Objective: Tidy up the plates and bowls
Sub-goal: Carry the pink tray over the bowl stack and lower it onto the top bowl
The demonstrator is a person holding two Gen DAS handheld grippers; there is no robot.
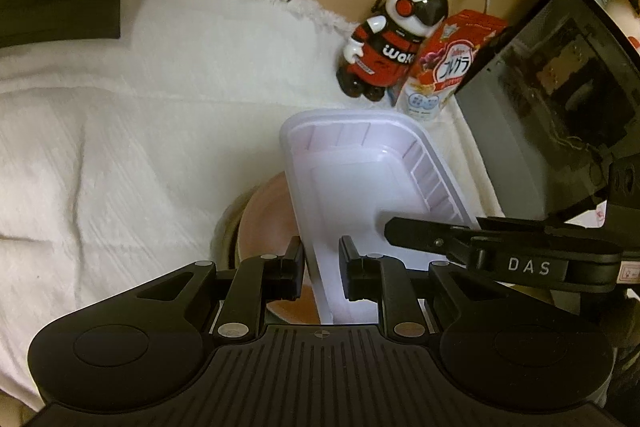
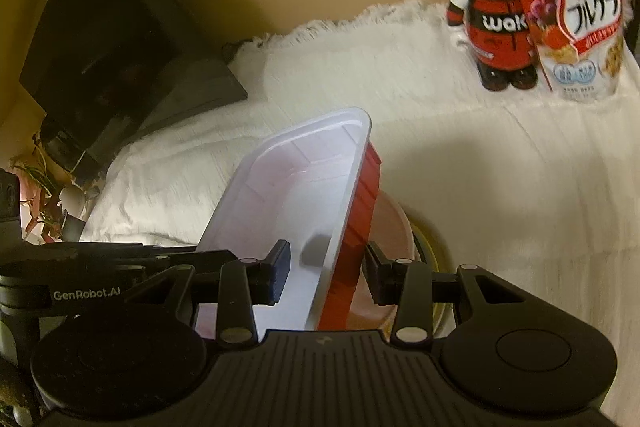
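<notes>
On the left of the scene the white cloth (image 1: pixel 120 131) that covers the table is bare, and no plate or bowl is seen there. The left gripper (image 1: pixel 322 267) is closed on the near left wall of a rectangular plastic tray (image 1: pixel 360 179), white inside and red outside; one finger is inside the tray and one is outside, so it pinches the rim. The right gripper (image 2: pixel 328 269) does the same on the opposite long wall of the tray (image 2: pixel 296 187), its left finger against the white inner face and its right finger against the red ribbed outside. So both hands carry the tray together, and it looks tilted and lifted above the cloth, not resting on it. Directly under the tray there is a pink round bowl (image 1: pixel 266 223), and in the right wrist view this bowl (image 2: pixel 394 227) seems to sit inside or on a yellowish dish (image 2: pixel 430 241), so I judge that a small stack is already begun. On the far right stand a panda figure (image 1: pixel 394 39) and a red granola bag (image 1: pixel 452 63), which do not belong to the task. My judgement is that the work is somewhere in the middle: the round pieces are gathered, the tray is in hand but not yet put down, and whether other dishes wait outside the views I cannot tell.
</notes>
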